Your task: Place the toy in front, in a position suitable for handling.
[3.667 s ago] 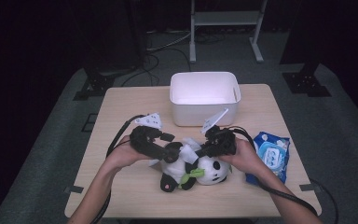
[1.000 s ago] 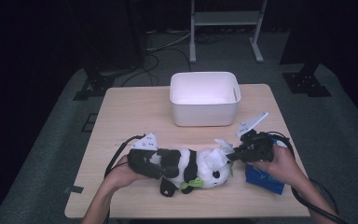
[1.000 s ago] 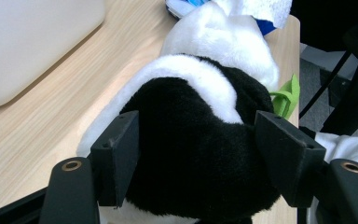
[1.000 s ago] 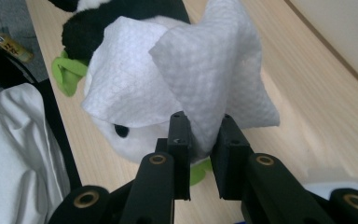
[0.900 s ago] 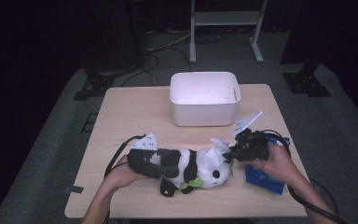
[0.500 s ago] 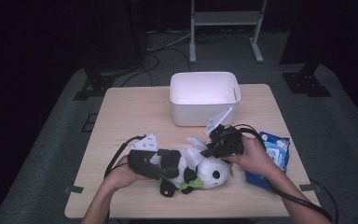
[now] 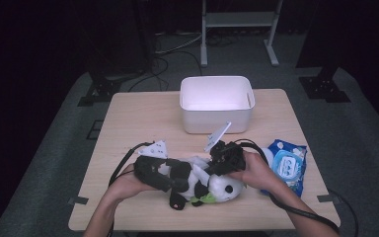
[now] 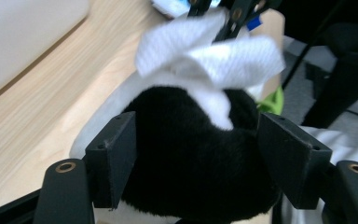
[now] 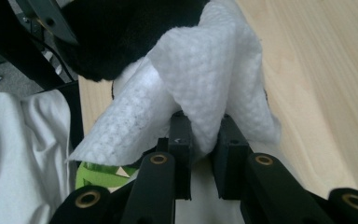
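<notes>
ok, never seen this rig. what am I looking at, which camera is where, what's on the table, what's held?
There is no robot arm: a person holds a two-jaw tool in each hand. The high view looks down on the table from above the person's side. Each of the other two pictures comes from a camera riding on one gripper, looking along its black jaws.

On the table are a white bin, a blue wipes pack and a plush panda lying on its side.

The left gripper has its jaws either side of the panda's black body, steadying it; its pads look close against the fur, though the press itself is hard to judge. The right gripper is shut on a white wipe, held at the panda as if to clean it.
</notes>
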A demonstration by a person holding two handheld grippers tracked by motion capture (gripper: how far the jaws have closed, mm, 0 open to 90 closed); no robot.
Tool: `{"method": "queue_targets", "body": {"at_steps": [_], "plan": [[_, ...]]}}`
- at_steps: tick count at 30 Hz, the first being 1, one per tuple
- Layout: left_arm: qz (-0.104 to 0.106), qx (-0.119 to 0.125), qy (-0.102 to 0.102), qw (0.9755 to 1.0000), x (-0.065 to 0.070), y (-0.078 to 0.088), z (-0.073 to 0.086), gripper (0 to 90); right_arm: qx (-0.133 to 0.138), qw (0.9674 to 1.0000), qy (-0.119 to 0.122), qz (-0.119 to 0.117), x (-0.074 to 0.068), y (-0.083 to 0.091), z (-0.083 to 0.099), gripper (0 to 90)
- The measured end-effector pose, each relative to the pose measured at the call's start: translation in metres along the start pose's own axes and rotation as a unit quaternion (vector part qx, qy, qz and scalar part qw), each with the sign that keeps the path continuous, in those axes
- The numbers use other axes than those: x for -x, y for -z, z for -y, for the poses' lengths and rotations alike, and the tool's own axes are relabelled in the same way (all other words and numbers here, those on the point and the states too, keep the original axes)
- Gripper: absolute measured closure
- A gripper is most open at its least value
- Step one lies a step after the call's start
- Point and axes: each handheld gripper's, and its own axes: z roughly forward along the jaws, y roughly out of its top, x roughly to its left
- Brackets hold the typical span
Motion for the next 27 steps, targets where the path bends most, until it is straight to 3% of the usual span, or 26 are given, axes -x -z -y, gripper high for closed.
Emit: {"method": "queue_targets", "body": {"at_steps": [5,9,12,16,17,20,21,23,27], "plan": [[-0.008,-0.024,-0.015,0.9996,-0.001,-0.002,-0.015,28.6,-0.002,1.0,0.009,0.003,-0.006,0.0,0.001,78.5],[-0.012,-0.061,-0.02,0.9979,-0.006,-0.015,-0.021,27.2,0.0,0.9999,0.012,-0.002,-0.008,0.002,0.003,78.5],[-0.001,-0.086,-0.023,0.9961,-0.01,-0.031,-0.023,17.8,0.0,0.9999,0.011,-0.008,-0.01,0.006,0.005,78.5],[0.003,-0.095,-0.027,0.9951,-0.013,-0.043,-0.025,15.2,0.003,0.9999,0.008,-0.006,-0.006,0.013,0.006,78.5],[0.001,-0.098,-0.029,0.9947,-0.014,-0.046,-0.026,16.2,0.002,1.0,0.003,-0.007,-0.005,0.014,0.006,78.5],[-0.003,-0.097,-0.03,0.9949,-0.015,-0.047,-0.026,33.5,0.008,0.9999,-0.004,-0.008,0.001,0.013,0.008,78.4],[-0.006,-0.092,-0.029,0.9953,-0.016,-0.046,-0.027,33.5,0.008,0.9999,-0.004,-0.008,0.001,0.013,0.008,78.4],[-0.019,-0.088,-0.038,0.9952,-0.019,-0.044,-0.03,43.5,0.017,0.9997,-0.017,-0.009,0.01,0.015,0.009,78.2],[-0.029,-0.085,-0.053,0.9945,-0.021,-0.044,-0.034,47.4,0.017,0.9996,-0.023,-0.001,0.015,0.018,0.007,78.3]]}}
